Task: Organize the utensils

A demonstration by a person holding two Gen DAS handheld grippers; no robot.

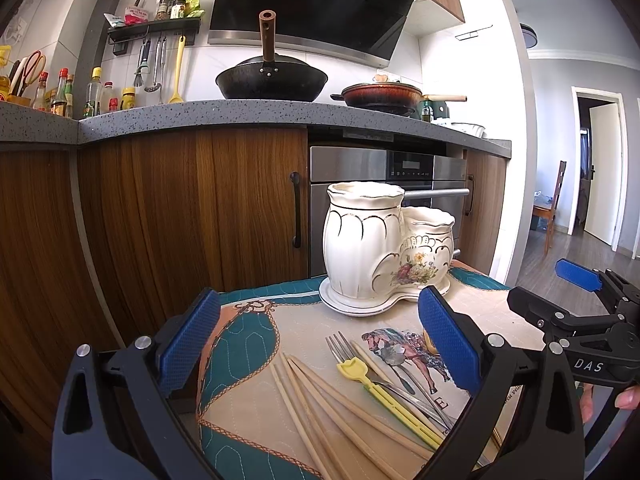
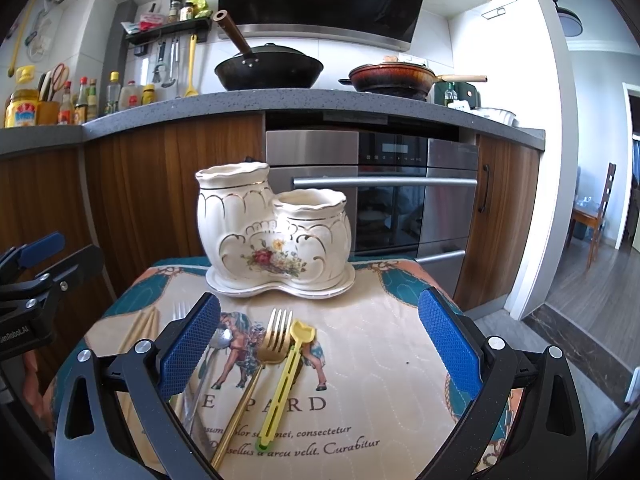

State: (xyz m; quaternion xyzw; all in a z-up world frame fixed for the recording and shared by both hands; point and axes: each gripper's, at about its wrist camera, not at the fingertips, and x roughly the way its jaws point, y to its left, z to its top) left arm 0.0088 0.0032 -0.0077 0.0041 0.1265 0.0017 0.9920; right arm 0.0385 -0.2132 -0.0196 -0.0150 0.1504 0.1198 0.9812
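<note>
A kitchen, with a small table [image 2: 400, 360] under a printed cloth set before the oven [image 2: 400, 200]. Both grippers hover low over it, side by side and level, left gripper [image 1: 320, 344] and right gripper [image 2: 320, 344] each spread wide and empty. Chopsticks [image 1: 320, 400], gold fork [image 2: 276, 336] and yellow tongs [image 2: 288, 368] lie loose just before the white holder [image 2: 276, 232].

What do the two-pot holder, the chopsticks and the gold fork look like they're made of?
Two-pot holder: likely glazed ceramic, with a glossy cream surface, gilt lines and a painted flower spray.
Chopsticks: probably bamboo or wood, pale tan and matte, with no shine.
Gold fork: apparently metal with a gold-coloured finish, judging by its bright reflections; whether it is plated or solid cannot be told.
</note>
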